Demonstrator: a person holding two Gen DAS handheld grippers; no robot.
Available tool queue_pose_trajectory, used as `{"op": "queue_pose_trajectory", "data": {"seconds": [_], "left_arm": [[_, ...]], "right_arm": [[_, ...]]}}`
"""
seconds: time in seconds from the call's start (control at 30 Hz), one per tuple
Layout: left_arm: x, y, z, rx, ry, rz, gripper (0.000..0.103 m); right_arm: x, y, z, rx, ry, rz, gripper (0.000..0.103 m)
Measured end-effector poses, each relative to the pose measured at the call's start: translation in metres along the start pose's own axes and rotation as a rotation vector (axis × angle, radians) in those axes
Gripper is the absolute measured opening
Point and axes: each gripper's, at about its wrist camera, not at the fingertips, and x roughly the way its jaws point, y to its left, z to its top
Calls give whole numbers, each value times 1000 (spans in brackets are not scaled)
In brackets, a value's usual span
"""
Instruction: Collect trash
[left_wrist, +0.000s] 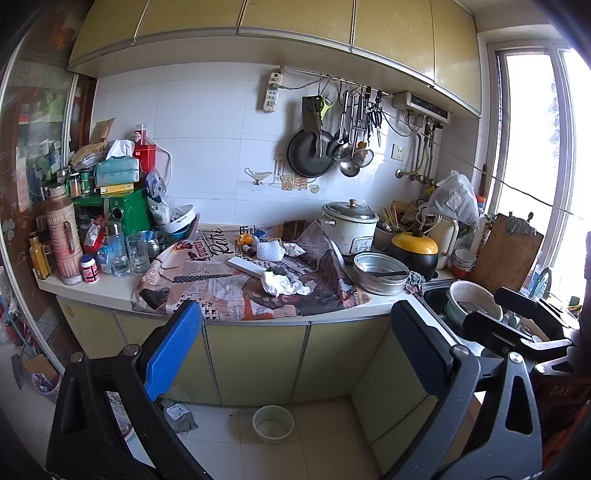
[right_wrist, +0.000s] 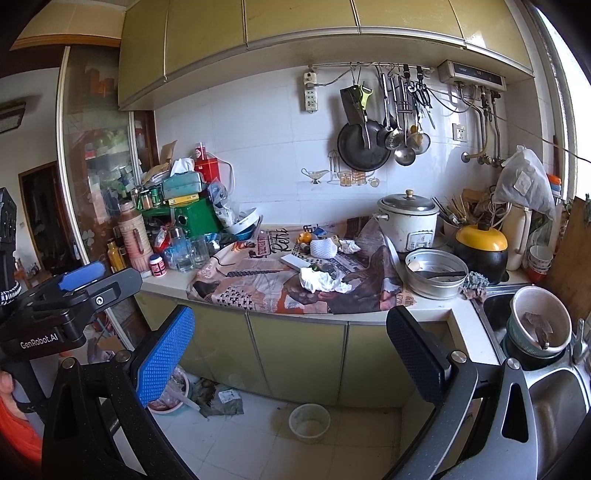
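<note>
Nearest me: my left tool (left_wrist: 295, 350), blue pad and black pad spread wide, nothing between them. My right tool (right_wrist: 291, 354) is the same, spread and empty, with the left one visible off to its left.

Both hang well short of the bench (left_wrist: 110, 290), at cabinet-door height. Trash sits ahead and above the tools, on the printed newspaper sheet (left_wrist: 207, 280) covering the bench top:
- crumpled white paper wads: 2. The big one (left_wrist: 282, 284) is near the front edge, the small one (left_wrist: 293, 250) is further back.
- white foam fruit net (left_wrist: 269, 250): 1, just beside the small wad.
- flat white rectangular box (left_wrist: 247, 266): 1, between net and big wad.
- small orange-and-dark bits behind the net: count unclear.

On the floor below the tools: 1 round pale plastic tub (right_wrist: 309, 422) and 1 crumpled greenish wrapper (right_wrist: 221, 400). I'd guess both are trash too.

Risks as I see them:
- Big wad sits on dark lumps; a shallow pinch may drag those, or the newspaper, off the edge.
- Steel basin (left_wrist: 380, 272) with a utensil across it and the white rice cooker (left_wrist: 349, 229) stand right of the trash; a wide swing by the right tool could knock them.
- Clear glasses (left_wrist: 138, 251) crowd the left side, so the same goes for the left tool.
- The foam net is springy and may slip from the pads.
</note>
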Motion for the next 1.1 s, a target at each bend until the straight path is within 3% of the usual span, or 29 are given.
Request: {"op": "queue_pose_trajectory", "data": {"seconds": [0.5, 0.6, 1.1], "left_arm": [[52, 0, 24, -16, 54, 44, 103], [88, -11, 30, -32, 73, 57, 103], [257, 68, 74, -7, 136, 54, 102]], "right_arm": [[39, -30, 11, -3, 27, -3, 103], [56, -37, 16, -1, 37, -16, 103], [184, -59, 54, 66, 99, -140, 103]]}}
